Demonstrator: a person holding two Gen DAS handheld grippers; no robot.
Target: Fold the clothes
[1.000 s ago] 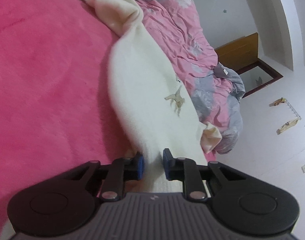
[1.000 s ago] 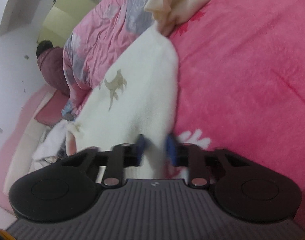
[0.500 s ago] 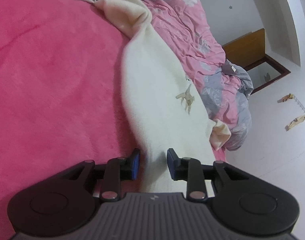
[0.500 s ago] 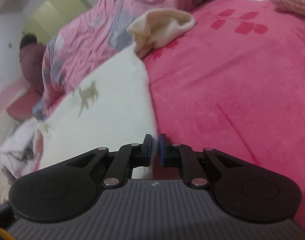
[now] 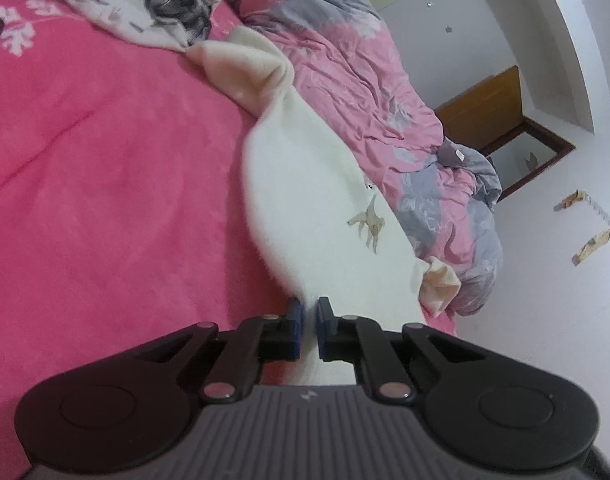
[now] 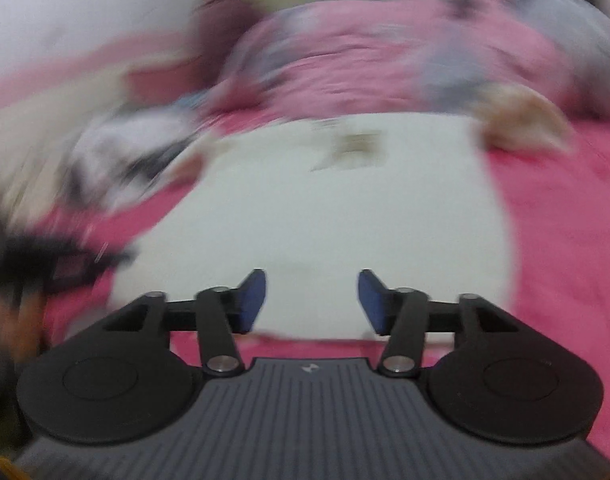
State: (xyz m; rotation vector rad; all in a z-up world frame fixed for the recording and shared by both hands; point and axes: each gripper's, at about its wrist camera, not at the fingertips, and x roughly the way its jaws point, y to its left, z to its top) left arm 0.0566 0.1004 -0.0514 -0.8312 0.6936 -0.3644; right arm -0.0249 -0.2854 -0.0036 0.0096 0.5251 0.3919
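A cream fleece garment (image 5: pixel 313 208) with a small dinosaur print (image 5: pixel 367 222) lies stretched out on the pink blanket (image 5: pixel 105 180). My left gripper (image 5: pixel 309 314) is shut on its near edge, and white cloth shows in the narrow slit between the blue pads. The right wrist view is badly blurred. In it the same garment (image 6: pixel 345 216) spreads flat ahead of my right gripper (image 6: pixel 312 296). That gripper's jaws are opening wide, with the cloth beyond and below them and nothing pressed between the pads.
A crumpled pink and grey quilt (image 5: pixel 365 80) runs along the far side of the garment. A pile of white and grey clothes (image 5: pixel 145 4) lies at the far end. A brown-framed opening (image 5: pixel 517 152) is set in the white wall.
The left jaws have closed from a gap onto the garment's edge. The right gripper has let go of the edge, rolled and swung away, and its jaws now stand wide.
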